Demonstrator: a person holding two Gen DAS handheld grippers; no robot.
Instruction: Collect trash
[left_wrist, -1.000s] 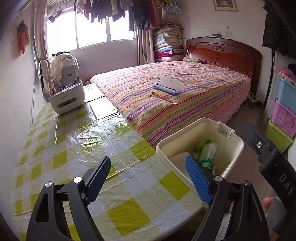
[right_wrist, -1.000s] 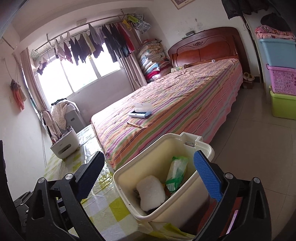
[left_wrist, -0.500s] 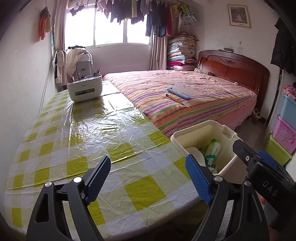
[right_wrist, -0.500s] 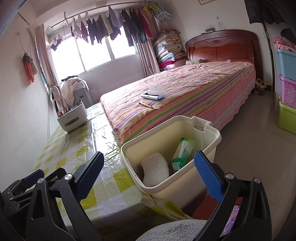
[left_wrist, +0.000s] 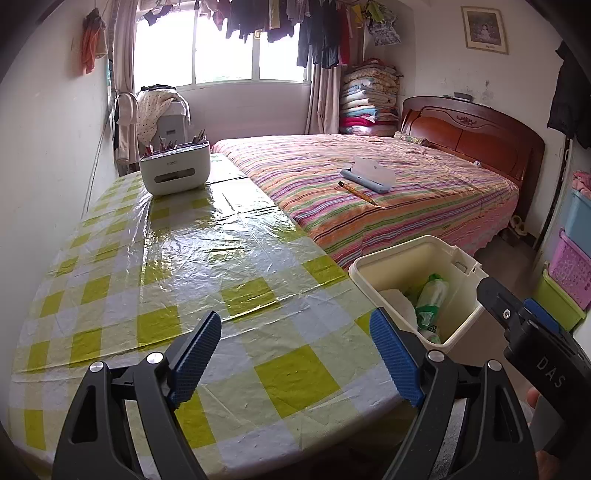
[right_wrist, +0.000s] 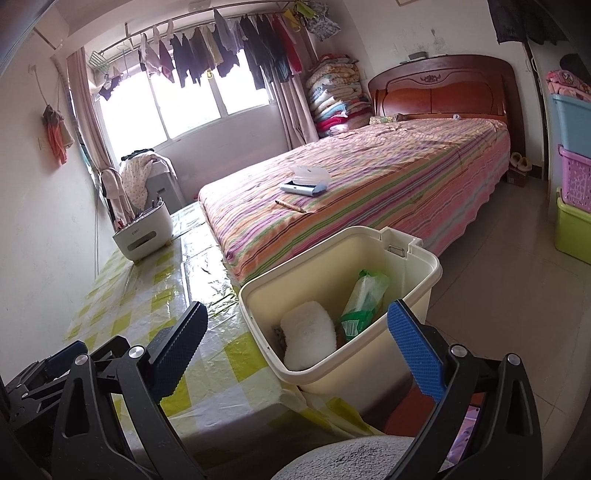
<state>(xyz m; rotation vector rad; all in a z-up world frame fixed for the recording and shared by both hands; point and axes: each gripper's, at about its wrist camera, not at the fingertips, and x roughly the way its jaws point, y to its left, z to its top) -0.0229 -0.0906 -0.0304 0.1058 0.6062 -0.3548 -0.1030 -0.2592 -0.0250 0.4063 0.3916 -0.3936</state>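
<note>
Done: white crumpled wad (right_wrist: 308, 334) and green plastic wrapper (right_wrist: 364, 299) lie inside cream plastic bin (right_wrist: 413, 275), ahead of right hand-held gripper (right_wrist: 295, 339).
Left: yellow-checked table (left_wrist: 177, 266) before left hand-held gripper (left_wrist: 295, 354) shows no trash.
Grippers: both spread, empty.

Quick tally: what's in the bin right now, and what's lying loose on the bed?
In the bin:
white wad: 1
green-white packet: 1
On the bed:
blue case: 1
pencil: 1
Total: 4

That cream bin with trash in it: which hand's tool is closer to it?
The right tool: the cream bin sits between its open blue pads. The left tool hangs over the checked table, with the bin off to its right.
</note>
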